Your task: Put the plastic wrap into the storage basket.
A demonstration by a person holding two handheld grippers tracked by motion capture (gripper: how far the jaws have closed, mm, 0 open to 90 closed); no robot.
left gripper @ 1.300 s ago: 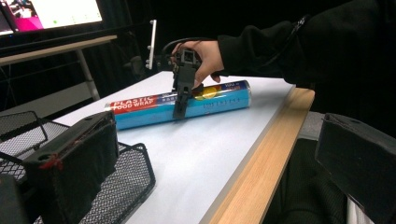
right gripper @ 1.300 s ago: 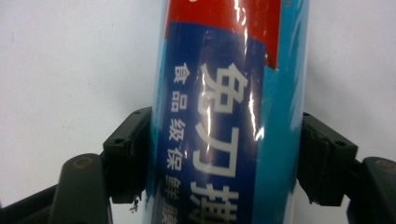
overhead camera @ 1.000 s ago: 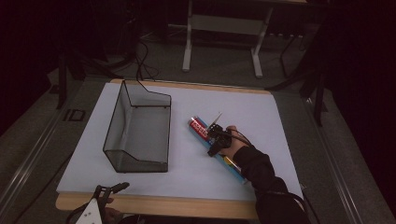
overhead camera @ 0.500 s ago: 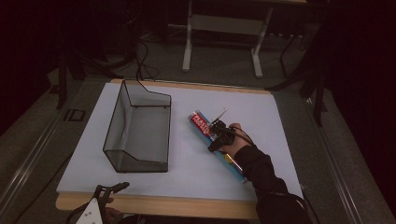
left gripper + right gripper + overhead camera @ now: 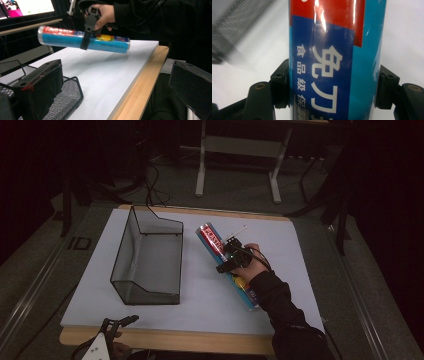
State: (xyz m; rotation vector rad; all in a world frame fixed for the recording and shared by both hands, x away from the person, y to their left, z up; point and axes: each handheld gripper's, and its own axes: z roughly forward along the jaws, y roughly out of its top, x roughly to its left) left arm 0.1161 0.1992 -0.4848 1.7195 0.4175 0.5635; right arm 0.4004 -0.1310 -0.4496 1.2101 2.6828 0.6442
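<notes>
High view: the right gripper (image 5: 227,262) is clamped across a long blue-and-red tube (image 5: 212,239), gripping it near its middle. The tube's red end sticks out past the claw toward the far left, and its blue end runs back under the person's hand and sleeve. To the left of the claw, apart from the tube, stands a black wire mesh basket (image 5: 131,270) on the white table top (image 5: 200,290). Nothing lies between claw and basket. The left gripper (image 5: 112,325) sits at the near table edge, below the basket's near corner; its jaws look spread apart.

Left gripper view: the left gripper's two black jaws stand wide apart with nothing between them. Beyond them the tube (image 5: 62,38) hangs in the air above the table top (image 5: 100,75), held level and slightly tilted, with the right gripper (image 5: 87,32) closed around it from above. The basket (image 5: 67,95) lies just beside the left-hand jaw.

Right gripper view: the tube (image 5: 332,62) stands between the two jaws, both pads pressed against its sides. The basket's mesh (image 5: 239,22) is blurred at upper left, clear of the tube.
</notes>
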